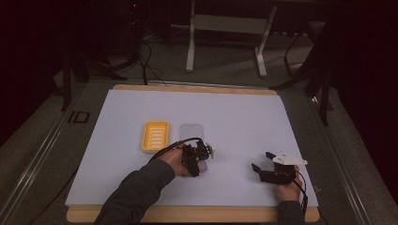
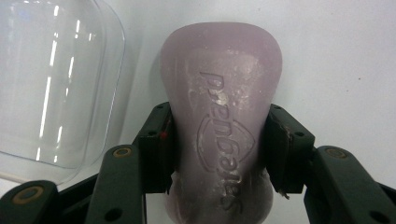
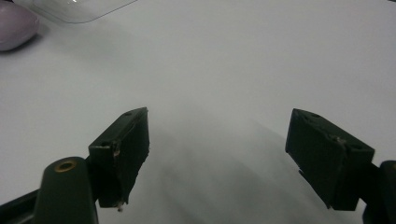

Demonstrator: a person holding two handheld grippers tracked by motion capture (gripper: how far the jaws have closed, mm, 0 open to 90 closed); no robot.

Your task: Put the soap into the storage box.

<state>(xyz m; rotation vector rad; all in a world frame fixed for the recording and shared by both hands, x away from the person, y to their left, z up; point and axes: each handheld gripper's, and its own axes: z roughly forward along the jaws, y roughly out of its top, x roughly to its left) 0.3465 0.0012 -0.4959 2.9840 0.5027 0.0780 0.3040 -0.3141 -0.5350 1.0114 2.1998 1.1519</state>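
— Well, where is the lilac soap bar (image 2: 224, 135) seen?
— It is clamped between the left gripper (image 2: 219, 149)'s jaws on the white sheet (image 1: 244, 122), just beside the clear lid (image 2: 51, 84); a yellow soap dish (image 1: 155, 136) is set nearby.
— And the right gripper (image 3: 217, 154)?
— Its jaws are spread wide, nothing held, well apart.

Right gripper (image 3: 217, 154) with its two black jaws spread wide apart above the bare white desk (image 3: 224, 70), a rounded pale-purple bar (image 3: 16, 25) at the upper left corner beside the edge of a clear plastic lid (image 3: 79, 9).
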